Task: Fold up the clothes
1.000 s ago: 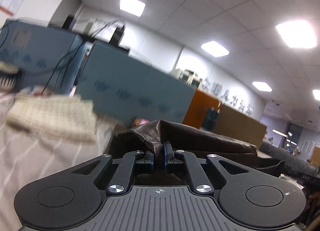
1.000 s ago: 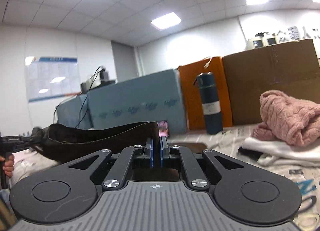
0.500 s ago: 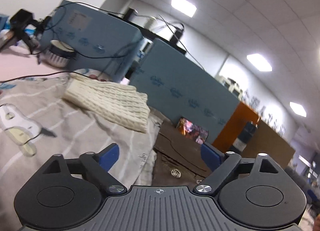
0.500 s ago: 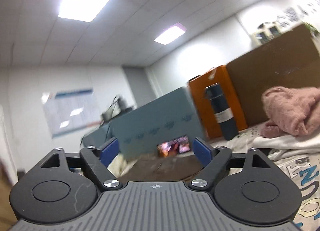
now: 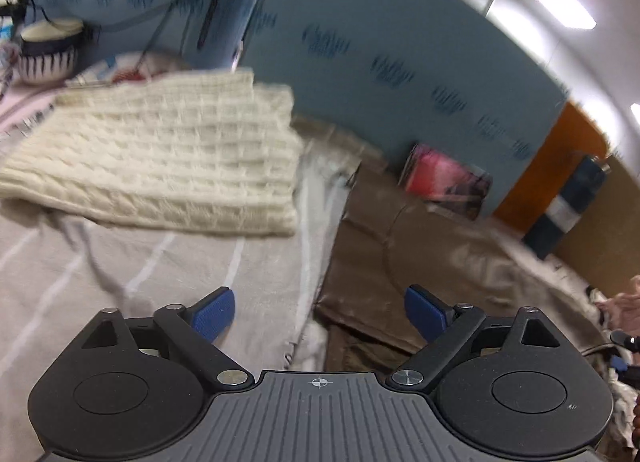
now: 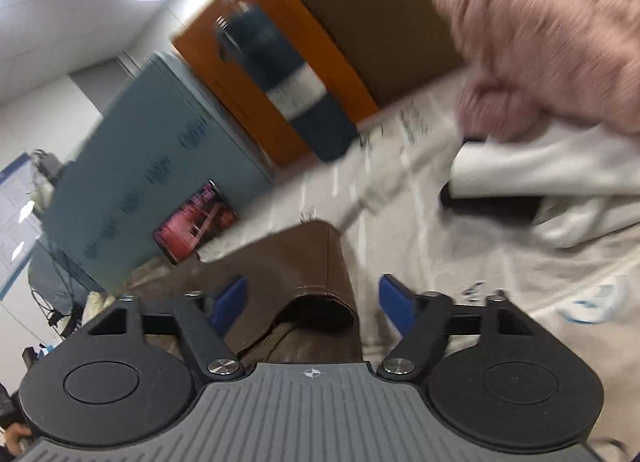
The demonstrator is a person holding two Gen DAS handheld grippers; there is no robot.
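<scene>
A brown leather-like garment [image 5: 420, 250] lies on the table, its left edge over a grey striped cloth [image 5: 120, 262]. My left gripper [image 5: 318, 314] is open and empty just above that edge. In the right wrist view the same brown garment [image 6: 288, 274] lies folded with a raised fold between the jaws of my right gripper [image 6: 312, 300], which is open and holds nothing.
A folded cream knit sweater [image 5: 168, 153] lies at the left. A pink fuzzy sweater [image 6: 552, 41] sits on white clothes [image 6: 560, 181] at the right. A dark blue bottle [image 6: 288, 81], an orange box, a cardboard box and blue panels stand at the back.
Both grippers were shut on the brown garment a second ago and have let it go. Both have since tilted down toward the table, and the garment now lies flat.
</scene>
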